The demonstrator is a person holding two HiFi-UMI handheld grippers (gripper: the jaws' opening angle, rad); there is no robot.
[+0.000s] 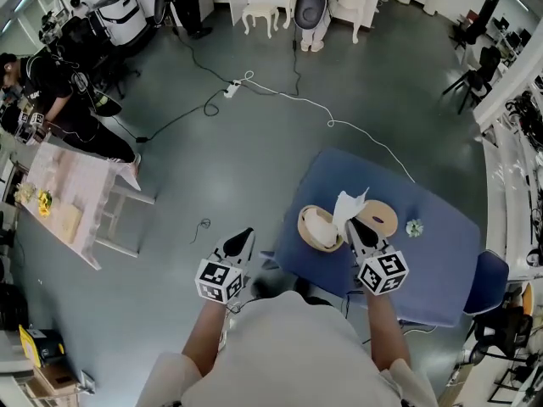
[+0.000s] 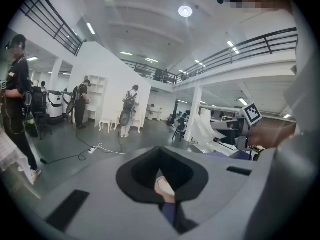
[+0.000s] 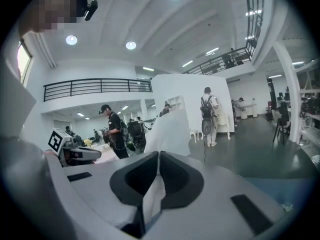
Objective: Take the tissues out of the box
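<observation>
On the blue table [image 1: 441, 253] lie two round wooden parts of the tissue box: a base [image 1: 317, 228] with white tissues inside and a ring-shaped lid [image 1: 380, 218] to its right. My right gripper [image 1: 352, 226] is shut on a white tissue [image 1: 348, 205] that stands up between the two parts. In the right gripper view the tissue [image 3: 168, 131] rises above the closed jaws of my right gripper [image 3: 156, 156]. My left gripper [image 1: 244, 236] hangs left of the table over the floor, shut and holding nothing; the left gripper view shows its jaws [image 2: 159, 150] together.
A small green and white flower [image 1: 414, 227] lies on the table's right part. A blue chair [image 1: 489, 281] stands at the table's right corner. A white cable [image 1: 333, 122] runs over the grey floor. Far left, a person [image 1: 47, 91] stands by a cloth-covered table [image 1: 72, 206].
</observation>
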